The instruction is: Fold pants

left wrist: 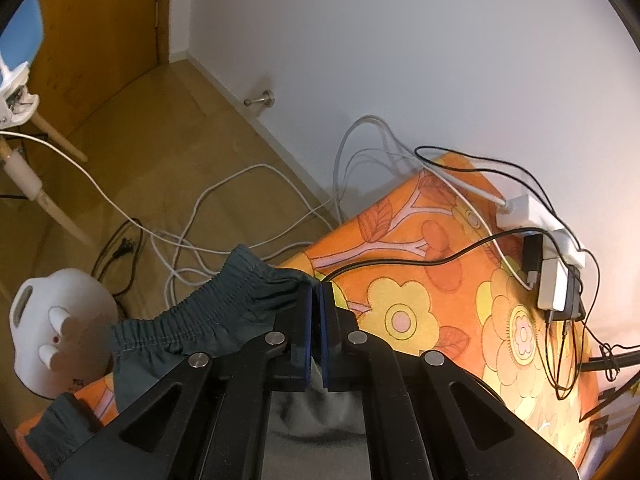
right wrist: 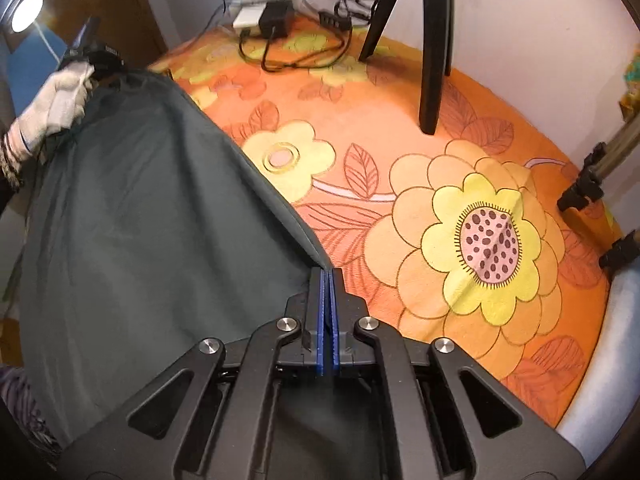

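Observation:
The dark green pants [right wrist: 132, 216] are stretched over the orange flowered cloth [right wrist: 400, 128] between my two grippers. In the left wrist view my left gripper [left wrist: 317, 292] is shut on the gathered elastic waistband [left wrist: 208, 308], which bunches off to the left. In the right wrist view my right gripper [right wrist: 329, 276] is shut on the pants' near edge, the fabric running up and left from the pads. At the far end a gloved hand [right wrist: 60, 100] holds the other gripper at the waistband.
A power strip with plugs and cables [left wrist: 548, 256] lies at the cloth's far edge. Black tripod legs [right wrist: 434, 52] stand on the cloth. White and black cables [left wrist: 192, 224] trail over the wooden floor beside a white appliance [left wrist: 56, 324].

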A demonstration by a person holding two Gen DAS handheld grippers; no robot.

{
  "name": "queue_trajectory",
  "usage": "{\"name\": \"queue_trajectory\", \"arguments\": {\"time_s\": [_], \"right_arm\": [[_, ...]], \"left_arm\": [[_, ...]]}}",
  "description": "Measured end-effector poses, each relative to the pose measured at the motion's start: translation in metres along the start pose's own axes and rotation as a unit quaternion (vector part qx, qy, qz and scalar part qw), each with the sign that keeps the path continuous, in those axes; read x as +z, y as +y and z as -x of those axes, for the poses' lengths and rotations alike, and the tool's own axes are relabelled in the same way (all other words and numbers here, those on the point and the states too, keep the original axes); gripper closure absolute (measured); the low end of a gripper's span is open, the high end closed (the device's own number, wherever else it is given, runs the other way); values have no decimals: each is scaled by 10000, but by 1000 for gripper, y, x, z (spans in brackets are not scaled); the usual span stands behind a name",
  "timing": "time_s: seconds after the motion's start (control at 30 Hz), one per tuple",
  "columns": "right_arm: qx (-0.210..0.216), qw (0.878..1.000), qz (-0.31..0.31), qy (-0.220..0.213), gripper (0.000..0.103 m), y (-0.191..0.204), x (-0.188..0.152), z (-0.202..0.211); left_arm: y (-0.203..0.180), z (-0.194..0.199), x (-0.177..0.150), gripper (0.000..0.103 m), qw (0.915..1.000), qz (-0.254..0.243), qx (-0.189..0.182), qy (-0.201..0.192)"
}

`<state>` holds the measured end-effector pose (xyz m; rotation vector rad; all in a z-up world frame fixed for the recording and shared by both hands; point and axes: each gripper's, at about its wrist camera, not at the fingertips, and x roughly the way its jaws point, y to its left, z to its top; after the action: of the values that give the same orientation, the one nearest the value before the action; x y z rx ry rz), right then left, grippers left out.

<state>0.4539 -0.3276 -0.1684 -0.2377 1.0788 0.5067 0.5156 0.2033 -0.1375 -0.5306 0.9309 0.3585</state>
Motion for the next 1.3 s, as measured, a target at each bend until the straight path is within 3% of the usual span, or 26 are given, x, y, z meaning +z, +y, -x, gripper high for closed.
{"name": "queue_trajectory", "arguments": {"time_s": [0.27, 0.53, 1.0, 1.3], "right_arm": [[-109, 9972, -51, -739, 101, 29, -15, 65], [-77, 9946, 106, -1031, 101, 76, -58, 113], [163, 9976, 231, -627, 101, 157, -160, 138], [221, 9977, 214, -605, 101, 181, -188, 154]], "left_arm": [[13, 32, -1, 101, 9995, 15, -286, -167], [47, 91, -20, 101, 9968, -6, -590, -547], [138, 154, -108, 101, 9950, 175, -899, -394], [180, 172, -142, 101, 9949, 330, -899, -323]]}}
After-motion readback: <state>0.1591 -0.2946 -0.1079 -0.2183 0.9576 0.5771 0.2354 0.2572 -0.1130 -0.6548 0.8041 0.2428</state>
